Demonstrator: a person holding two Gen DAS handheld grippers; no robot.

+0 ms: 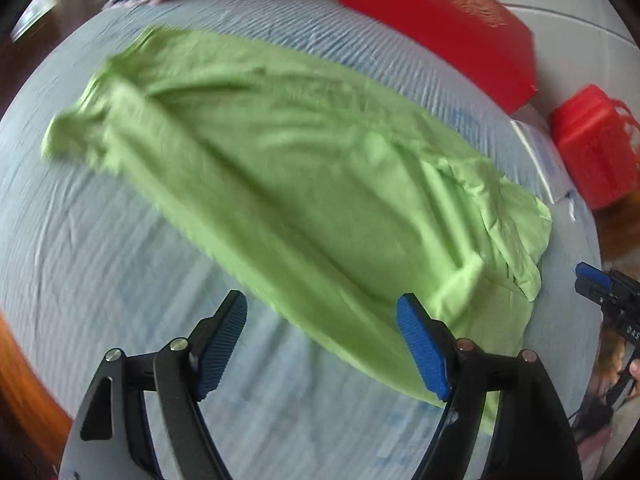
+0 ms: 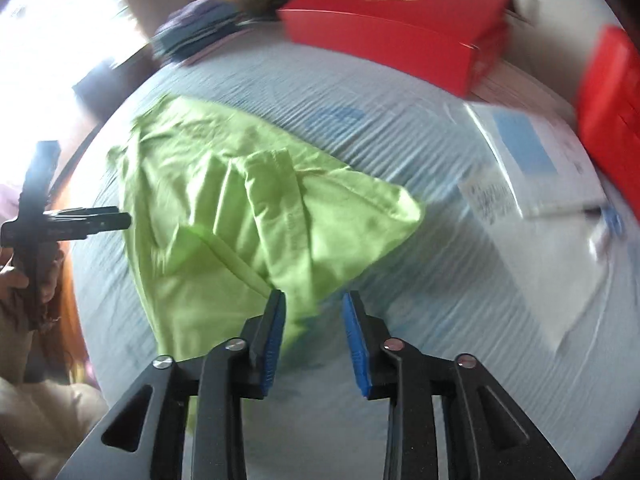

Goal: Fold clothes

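A light green garment [image 1: 280,168] lies spread on a pale blue sheet [image 1: 100,260], partly folded lengthwise, with a sleeve folded over it [image 2: 276,200]. My left gripper [image 1: 320,332] is open and empty, hovering over the garment's near edge. My right gripper [image 2: 314,320] is open and empty just above the garment's near corner. The right gripper also shows at the right edge of the left wrist view [image 1: 612,292]. The left gripper shows at the left edge of the right wrist view [image 2: 60,220].
A large red box [image 1: 444,24] and a smaller red container [image 1: 592,144] stand at the back right of the bed. White paper with a blue patch [image 2: 532,168] lies to the right. Dark folded clothes [image 2: 200,28] sit at the back.
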